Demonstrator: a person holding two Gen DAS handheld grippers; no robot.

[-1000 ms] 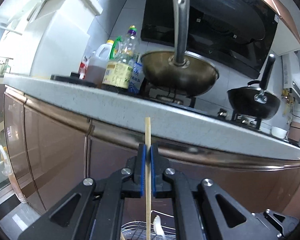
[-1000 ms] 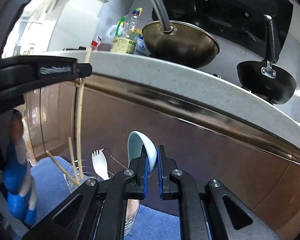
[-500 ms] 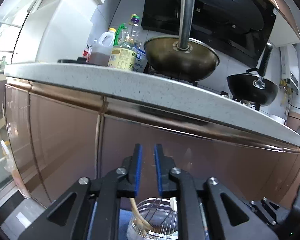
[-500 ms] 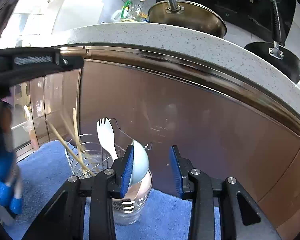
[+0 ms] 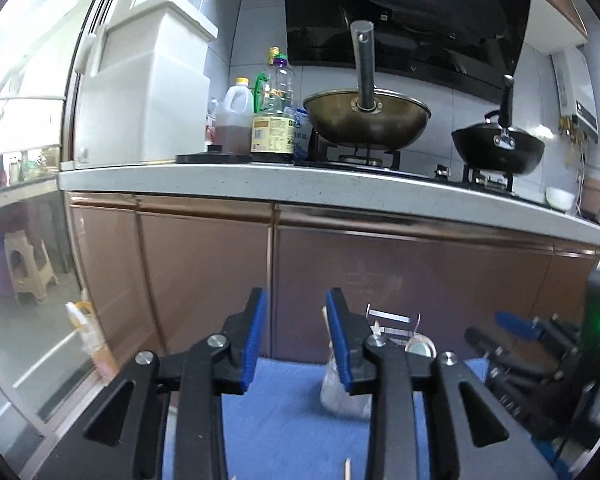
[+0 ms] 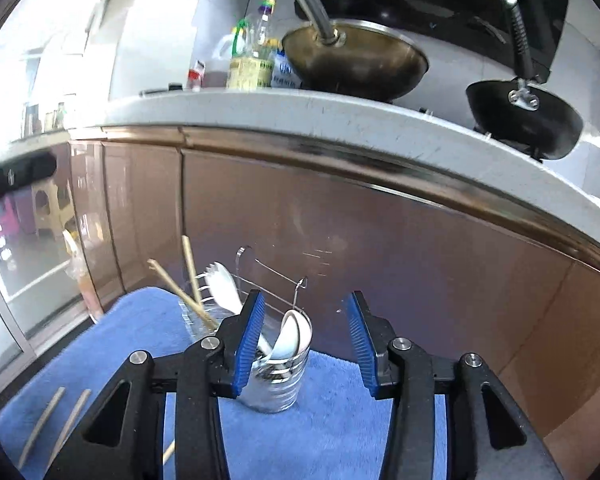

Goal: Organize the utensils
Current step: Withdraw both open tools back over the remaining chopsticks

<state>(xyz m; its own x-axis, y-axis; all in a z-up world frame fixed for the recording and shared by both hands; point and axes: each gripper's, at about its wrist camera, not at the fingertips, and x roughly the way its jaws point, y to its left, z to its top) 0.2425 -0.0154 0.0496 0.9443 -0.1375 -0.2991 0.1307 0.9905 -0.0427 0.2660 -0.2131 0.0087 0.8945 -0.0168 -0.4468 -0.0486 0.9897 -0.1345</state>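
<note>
A metal utensil holder stands on a blue mat. It holds a white spoon, a white spork and two wooden chopsticks. My right gripper is open and empty, just in front of and above the holder. Two more chopsticks lie on the mat at the lower left. My left gripper is open and empty, back from the holder, which is blurred beside its right finger. The other gripper shows at the right there.
The mat lies in front of brown cabinet doors under a grey counter. On the counter are a wok, a black pan and oil bottles. A chopstick tip shows at the bottom edge.
The left gripper let go of a chopstick into the holder, opened and drew back. The right gripper released the white spoon into the holder, opened wide and drew back.
</note>
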